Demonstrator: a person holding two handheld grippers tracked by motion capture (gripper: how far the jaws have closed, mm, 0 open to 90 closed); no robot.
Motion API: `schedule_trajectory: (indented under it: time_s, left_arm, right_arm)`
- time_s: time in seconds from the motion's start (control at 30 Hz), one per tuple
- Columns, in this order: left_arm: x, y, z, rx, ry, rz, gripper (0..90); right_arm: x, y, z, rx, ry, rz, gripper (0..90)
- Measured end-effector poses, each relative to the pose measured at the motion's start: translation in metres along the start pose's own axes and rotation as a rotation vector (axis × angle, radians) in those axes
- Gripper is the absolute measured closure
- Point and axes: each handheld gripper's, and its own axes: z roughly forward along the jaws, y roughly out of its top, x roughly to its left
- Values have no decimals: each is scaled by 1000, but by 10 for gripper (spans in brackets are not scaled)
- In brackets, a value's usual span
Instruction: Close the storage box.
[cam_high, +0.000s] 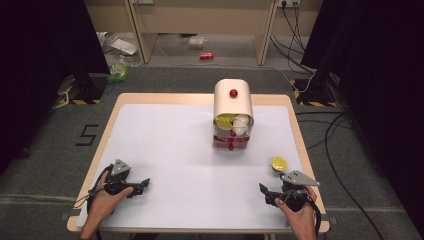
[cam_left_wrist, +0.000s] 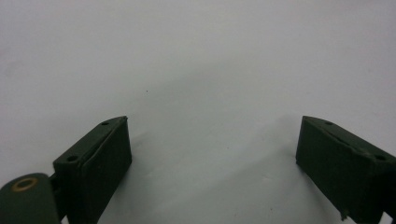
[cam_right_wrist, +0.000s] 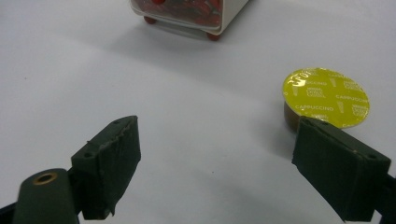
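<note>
Resting wide open on the table (cam_high: 165, 150), both grippers idle, the right gripper (cam_right_wrist: 217, 161) nearest a yellow-lidded capsule (cam_right_wrist: 326, 97), ready for grasping, the left gripper (cam_left_wrist: 212, 156) over bare surface.

A wide stretch of bare counter (cam_high: 175, 145) is left open between the left claw (cam_high: 145, 184) and the right claw (cam_high: 263, 191), and passage there is blocked by nothing. The far middle of the counter is taken up by a white dispenser (cam_high: 233, 107), which stands well apart from both claws; bare surface is seen to its left and right. A yellow-lidded capsule (cam_right_wrist: 325, 96) is found just beside the right claw's outer jaw, so that side is obstructed. Ahead of the left claw (cam_left_wrist: 212, 154) only bare counter is seen between the spread jaws.
</note>
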Motion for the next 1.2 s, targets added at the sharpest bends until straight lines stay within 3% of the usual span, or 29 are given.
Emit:
schedule_trajectory:
  time_s: [1.2]
  left_arm:
    - [0,0,0,0,0,0,97]
  right_arm:
    - [-7,-28,-9,98,1,-5,158]
